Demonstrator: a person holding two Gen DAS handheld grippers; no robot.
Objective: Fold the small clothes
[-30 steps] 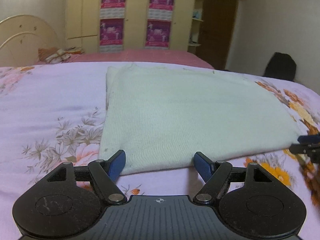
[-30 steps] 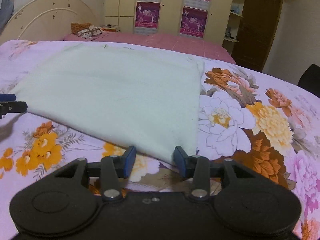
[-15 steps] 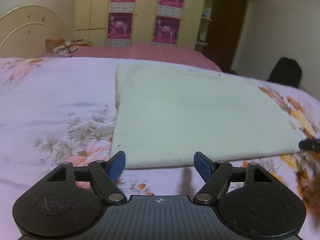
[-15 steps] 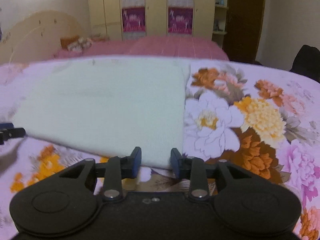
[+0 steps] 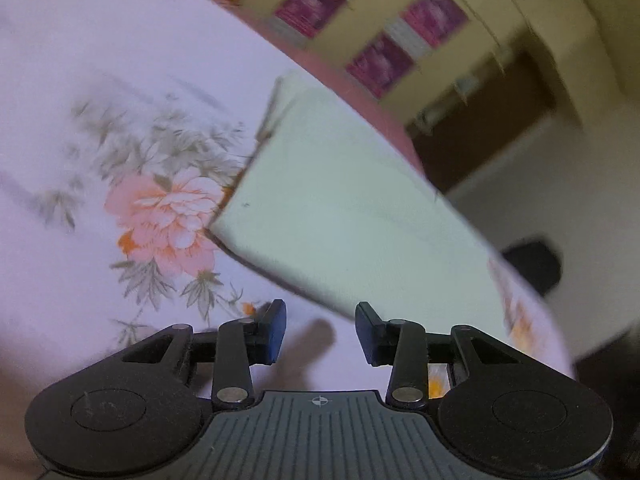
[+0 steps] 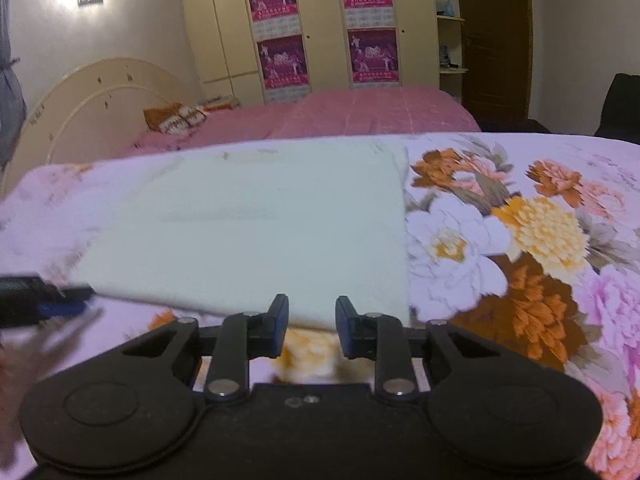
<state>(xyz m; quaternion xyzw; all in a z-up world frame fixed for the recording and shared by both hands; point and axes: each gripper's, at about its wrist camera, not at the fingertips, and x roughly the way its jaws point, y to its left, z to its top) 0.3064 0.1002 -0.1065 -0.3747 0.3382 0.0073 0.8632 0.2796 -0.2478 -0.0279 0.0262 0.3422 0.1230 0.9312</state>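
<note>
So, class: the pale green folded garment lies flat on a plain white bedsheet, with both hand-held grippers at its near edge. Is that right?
Not quite. The bedsheet is not plain white: it is lilac with large printed flowers, as the right wrist view shows. The pale green garment does lie on it, with the right hand-held gripper and left hand-held gripper at its near edge.

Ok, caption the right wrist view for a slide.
Right gripper, jaws just closing but still apart, at the near edge of a folded pale garment on a floral bedspread.
</note>
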